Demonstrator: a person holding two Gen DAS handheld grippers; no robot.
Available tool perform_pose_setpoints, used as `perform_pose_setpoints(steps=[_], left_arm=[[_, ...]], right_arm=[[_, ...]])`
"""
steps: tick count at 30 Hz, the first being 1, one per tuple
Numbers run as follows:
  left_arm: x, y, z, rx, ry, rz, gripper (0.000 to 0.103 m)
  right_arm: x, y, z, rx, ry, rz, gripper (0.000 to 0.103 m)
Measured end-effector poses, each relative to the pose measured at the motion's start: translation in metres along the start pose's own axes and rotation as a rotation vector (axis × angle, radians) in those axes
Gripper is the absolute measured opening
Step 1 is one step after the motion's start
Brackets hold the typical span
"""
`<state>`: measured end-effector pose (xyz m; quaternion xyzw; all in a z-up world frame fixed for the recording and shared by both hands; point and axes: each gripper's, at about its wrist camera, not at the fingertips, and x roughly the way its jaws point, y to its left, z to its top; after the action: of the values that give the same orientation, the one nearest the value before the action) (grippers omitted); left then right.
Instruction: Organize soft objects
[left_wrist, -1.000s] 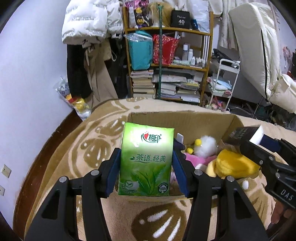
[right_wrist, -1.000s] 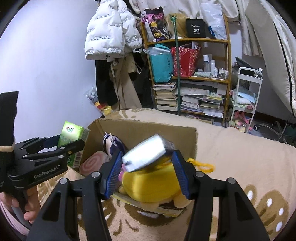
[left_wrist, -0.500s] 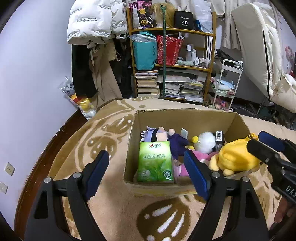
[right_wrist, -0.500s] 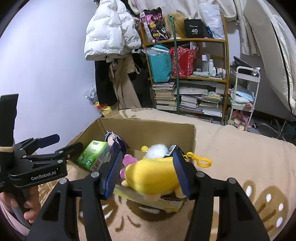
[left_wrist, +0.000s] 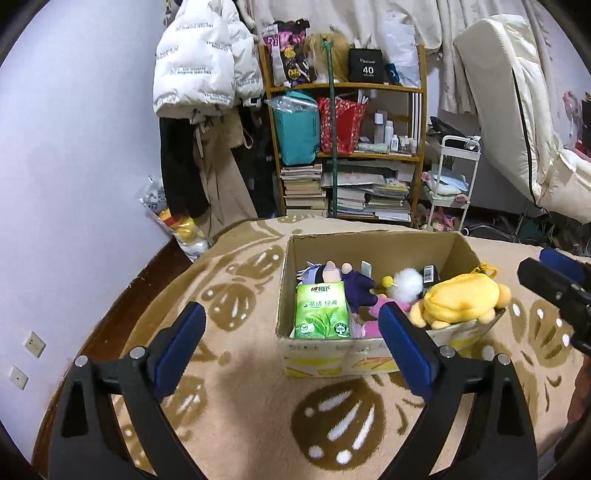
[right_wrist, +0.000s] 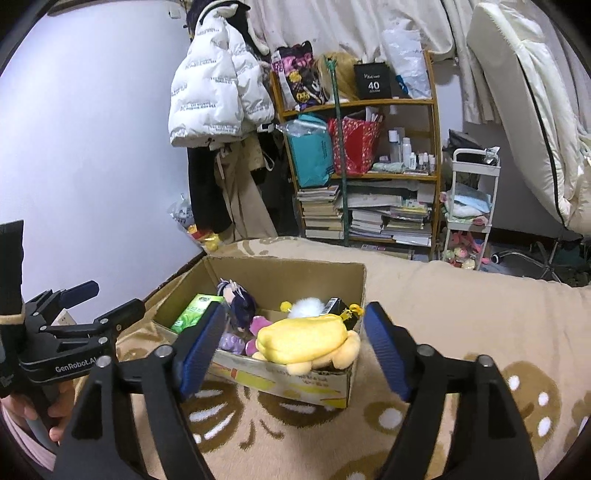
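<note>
An open cardboard box (left_wrist: 373, 242) (right_wrist: 280, 267) stands on the beige patterned blanket. Inside lie a green tissue pack (left_wrist: 321, 312) (right_wrist: 194, 312), a purple-haired doll (left_wrist: 325, 273) (right_wrist: 238, 304), a white pompom (left_wrist: 406, 284) (right_wrist: 308, 306) and a small black packet (left_wrist: 430, 275). A yellow plush (left_wrist: 458, 301) (right_wrist: 306, 341) hangs over the box's near right rim. My left gripper (left_wrist: 291, 338) is open and empty, in front of the box. My right gripper (right_wrist: 293, 345) is open and empty, its pads either side of the yellow plush but apart from it.
The blanket (left_wrist: 240, 280) covers a raised surface with a wall to the left. Behind stand a bookshelf (left_wrist: 347, 155) full of books and bags, hanging coats (left_wrist: 199, 74), a white cart (left_wrist: 448, 177) and a propped mattress (left_wrist: 517, 122).
The left gripper has let go of the green tissue pack into the box, the right has dropped the small black packet; both have opened and drawn back from the box.
</note>
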<state>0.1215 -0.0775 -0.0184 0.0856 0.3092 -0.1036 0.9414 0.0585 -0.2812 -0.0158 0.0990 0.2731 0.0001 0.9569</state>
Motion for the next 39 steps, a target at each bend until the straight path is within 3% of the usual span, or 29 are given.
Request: perform_pose_setpoints(steps=[10, 17, 26, 39], left_arm=[[-0.048, 0.001, -0.013, 0.004, -0.069, -0.021, 0.099], [-0.077, 0.011, -0.023, -0.020, -0.107, -0.073, 0.100], [-0.109, 0.014, -0.036, -0.025, -0.185, -0.013, 0.100], [-0.119, 0.001, -0.047, 0.038, -0.201, -0.029, 0.100]], right_arm=[[-0.049, 0.004, 0.001, -0.017, -0.095, -0.017, 0.103], [-0.079, 0.006, 0.001, -0.006, -0.122, -0.036, 0.103], [-0.103, 0.006, -0.016, -0.004, -0.121, -0.053, 0.103], [-0.116, 0.009, -0.032, -0.024, -0.184, -0.127, 0.103]])
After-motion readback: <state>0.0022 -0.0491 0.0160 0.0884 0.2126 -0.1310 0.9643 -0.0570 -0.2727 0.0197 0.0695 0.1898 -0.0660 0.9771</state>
